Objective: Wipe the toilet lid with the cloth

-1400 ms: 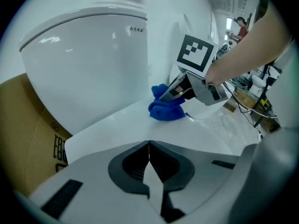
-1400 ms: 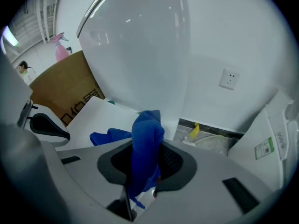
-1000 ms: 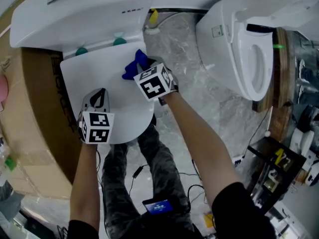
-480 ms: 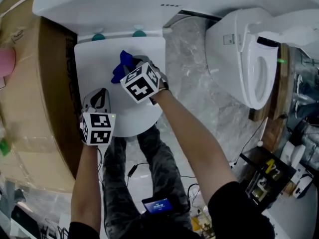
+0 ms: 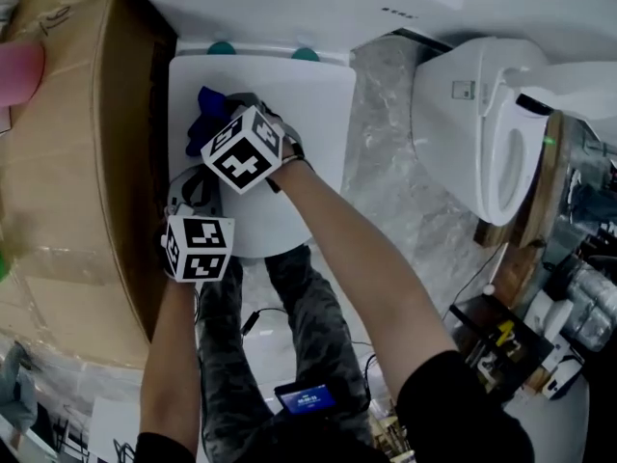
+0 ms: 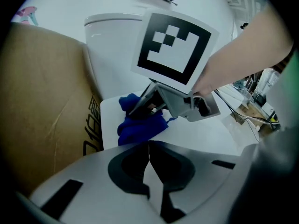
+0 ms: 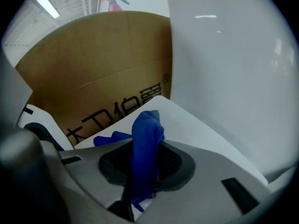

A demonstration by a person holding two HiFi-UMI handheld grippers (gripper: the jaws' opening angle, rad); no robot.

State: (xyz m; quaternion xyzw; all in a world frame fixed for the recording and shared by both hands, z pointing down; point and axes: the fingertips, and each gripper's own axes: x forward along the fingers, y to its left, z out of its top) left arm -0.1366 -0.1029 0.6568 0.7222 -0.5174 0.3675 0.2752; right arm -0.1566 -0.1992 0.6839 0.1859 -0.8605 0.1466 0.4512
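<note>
Pinching the blue cloth [image 7: 145, 139], the right gripper [image 5: 224, 116] has its jaws clamped on a fold of the fabric. In the right gripper view the fold stands upright between the two pads, and a loose end spills out onto the toilet lid [image 5: 313, 114].

Cloth position: on the far left part of the closed lid, close to its left edge and a little nearer than the two teal hinge caps [image 5: 221, 48]. The bunched fabric rests on the white surface, with the right gripper angled down onto it from the near right.

Left gripper [image 5: 189, 176]: jaws pressed together with nothing between them. It sits over the near left part of the lid, just on the near side of the right gripper, and points down and away toward the cloth. Whether its tips touch the lid cannot be told.

Surroundings:
- A large cardboard box [image 5: 87, 143] with black printed characters stands directly left of the toilet, its side close against the lid edge.
- The white cistern [image 7: 229, 59] rises at the far end of the lid.
- A pink spray bottle [image 7: 114, 1] shows beyond the top of the box.
- A second toilet [image 5: 482, 133] stands to the right with its seat raised, across a strip of marble floor [image 5: 395, 191].
- The person's legs [image 5: 308, 326], in camouflage trousers, stand at the near end of the lid.
</note>
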